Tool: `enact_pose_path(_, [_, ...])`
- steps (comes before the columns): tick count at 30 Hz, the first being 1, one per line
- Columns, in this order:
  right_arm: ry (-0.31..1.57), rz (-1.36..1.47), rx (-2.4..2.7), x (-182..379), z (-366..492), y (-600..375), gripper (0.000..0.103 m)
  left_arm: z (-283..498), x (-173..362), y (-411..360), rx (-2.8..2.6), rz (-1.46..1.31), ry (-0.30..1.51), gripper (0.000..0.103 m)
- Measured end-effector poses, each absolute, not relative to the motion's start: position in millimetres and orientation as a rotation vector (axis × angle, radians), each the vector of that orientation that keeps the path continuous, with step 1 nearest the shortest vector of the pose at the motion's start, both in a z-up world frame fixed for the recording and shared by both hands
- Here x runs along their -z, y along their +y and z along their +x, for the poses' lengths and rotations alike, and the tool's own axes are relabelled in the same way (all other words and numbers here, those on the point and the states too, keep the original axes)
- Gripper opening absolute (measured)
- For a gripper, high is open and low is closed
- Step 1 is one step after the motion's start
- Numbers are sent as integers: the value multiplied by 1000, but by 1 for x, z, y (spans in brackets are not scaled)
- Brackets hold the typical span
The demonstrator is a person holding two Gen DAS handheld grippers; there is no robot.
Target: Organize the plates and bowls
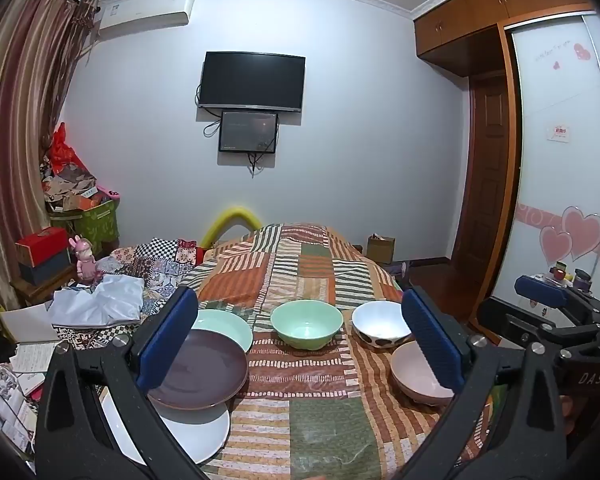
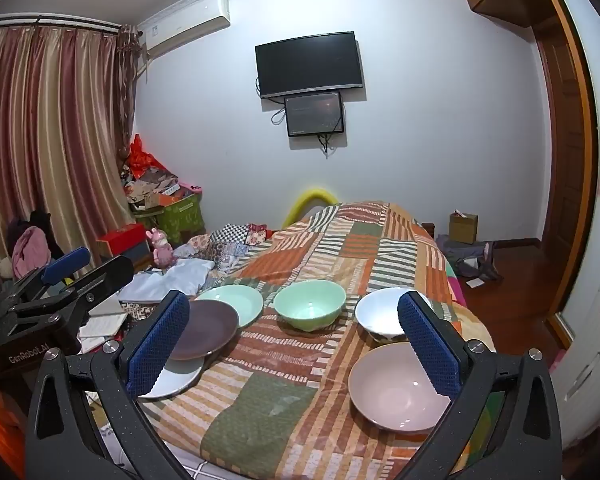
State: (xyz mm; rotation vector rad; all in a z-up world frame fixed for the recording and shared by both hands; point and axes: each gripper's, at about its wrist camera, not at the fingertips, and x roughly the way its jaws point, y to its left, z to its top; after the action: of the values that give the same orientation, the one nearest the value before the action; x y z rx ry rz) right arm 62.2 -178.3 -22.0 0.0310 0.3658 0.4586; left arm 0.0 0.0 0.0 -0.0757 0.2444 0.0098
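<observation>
Open quilt [image 2: 260,408] between stacked plates [image 2: 204,332] (left) and pink bowl [image 2: 396,388]; green bowl [image 2: 310,310] blocks beyond.

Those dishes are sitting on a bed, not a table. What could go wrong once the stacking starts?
The patchwork bedspread is soft, so a bowl pressed down may tip. The brown plate overlaps the white plate and green plate; lifting one could drag another. The white plate lies near the edge and might slide off.
</observation>
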Motion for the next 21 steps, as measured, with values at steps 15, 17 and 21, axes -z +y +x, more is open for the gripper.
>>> enact_pose_path(15, [363, 30, -455, 19, 63, -179, 103, 3, -4, 2, -9, -77, 245, 103])
enact_pose_path(17, [364, 30, -454, 18, 63, -178, 103, 4, -4, 1, -9, -77, 246, 103])
enact_pose_path(21, [364, 31, -455, 19, 63, -179, 103, 0, -8, -2, -6, -74, 246, 103])
